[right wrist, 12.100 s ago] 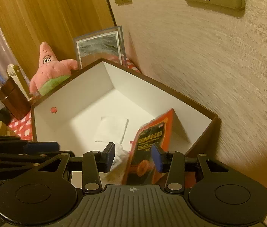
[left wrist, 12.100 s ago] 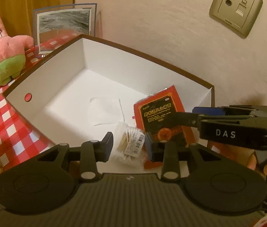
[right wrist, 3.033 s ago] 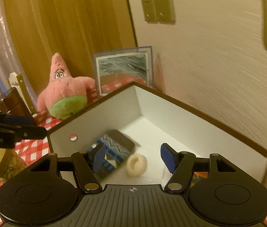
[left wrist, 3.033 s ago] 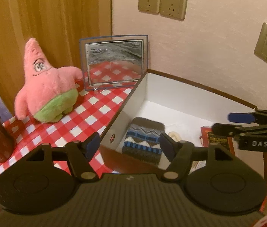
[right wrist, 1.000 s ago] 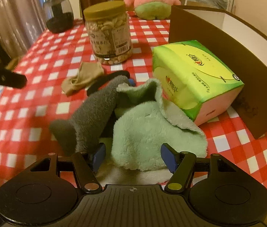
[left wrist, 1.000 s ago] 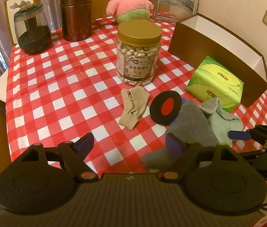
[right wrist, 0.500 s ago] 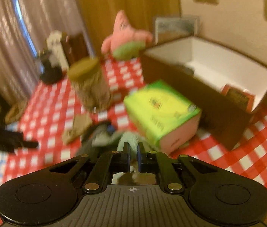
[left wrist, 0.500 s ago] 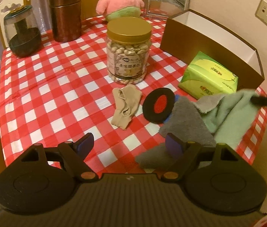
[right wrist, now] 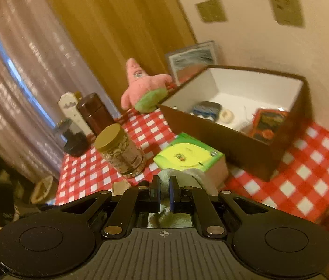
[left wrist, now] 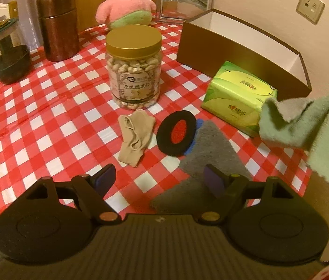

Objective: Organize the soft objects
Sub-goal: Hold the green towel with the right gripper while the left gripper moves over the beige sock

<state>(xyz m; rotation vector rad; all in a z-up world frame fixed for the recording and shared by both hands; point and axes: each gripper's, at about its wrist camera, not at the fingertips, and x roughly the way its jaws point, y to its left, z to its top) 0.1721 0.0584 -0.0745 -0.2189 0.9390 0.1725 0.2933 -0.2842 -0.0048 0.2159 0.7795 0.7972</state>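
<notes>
My right gripper [right wrist: 164, 193] is shut on a pale green towel [left wrist: 304, 126], which hangs in the air at the right of the left wrist view; a bunch of it shows between the fingers [right wrist: 183, 175]. My left gripper [left wrist: 159, 179] is open and empty, above a grey towel [left wrist: 211, 149] on the checked tablecloth. A beige sock [left wrist: 135, 137] and a black and red round pad [left wrist: 177, 133] lie beside it. The brown box [right wrist: 211, 126] with white inside holds a knitted pouch [right wrist: 207, 108], a cream ring [right wrist: 226, 116] and a red packet [right wrist: 267, 123].
A green tissue pack [left wrist: 239, 95] lies against the box. A jar of nuts [left wrist: 133, 66], a brown canister [left wrist: 58, 38], a dark glass jar [left wrist: 9, 56], a pink star plush [left wrist: 124, 4] and a framed picture [left wrist: 185, 3] stand further back. The wall is at the right.
My right gripper has lifted the green towel off the table and swung up toward the box. The left gripper has stayed open and moved slightly closer to the table.
</notes>
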